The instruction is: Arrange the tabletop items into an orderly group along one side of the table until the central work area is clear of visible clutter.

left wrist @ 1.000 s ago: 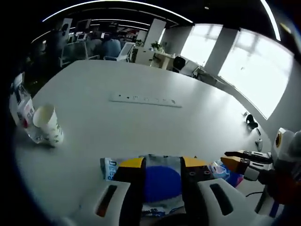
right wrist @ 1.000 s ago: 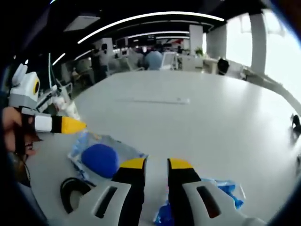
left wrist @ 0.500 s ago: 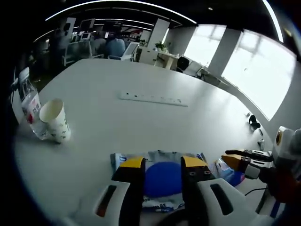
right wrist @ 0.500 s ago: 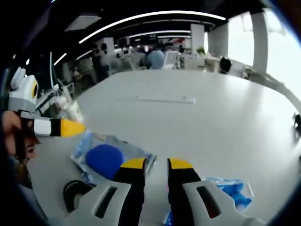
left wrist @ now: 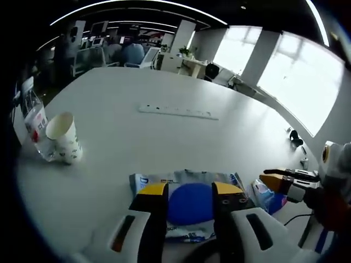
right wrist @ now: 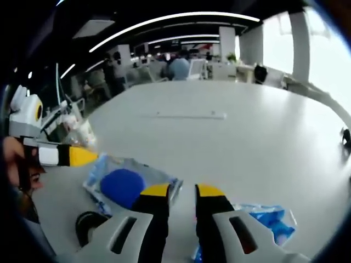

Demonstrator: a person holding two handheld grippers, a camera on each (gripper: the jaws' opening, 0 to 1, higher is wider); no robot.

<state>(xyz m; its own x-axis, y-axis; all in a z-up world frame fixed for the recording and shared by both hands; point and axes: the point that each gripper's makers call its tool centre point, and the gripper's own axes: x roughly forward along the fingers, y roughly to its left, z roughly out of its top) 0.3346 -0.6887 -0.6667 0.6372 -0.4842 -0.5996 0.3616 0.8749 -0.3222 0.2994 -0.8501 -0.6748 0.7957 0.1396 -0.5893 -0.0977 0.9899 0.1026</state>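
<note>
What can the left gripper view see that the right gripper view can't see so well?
The left gripper view gives a clear look at a paper cup beside a bottle near the table's edge. The right gripper view has a black ring lying on the table near the bottom. Both have the packet with the blue round thing, a smaller blue packet, and the long white strip in the middle.

Both views low, near, sharing blue packet [left wrist: 189, 201] (table [right wrist: 258, 137] beyond).
</note>
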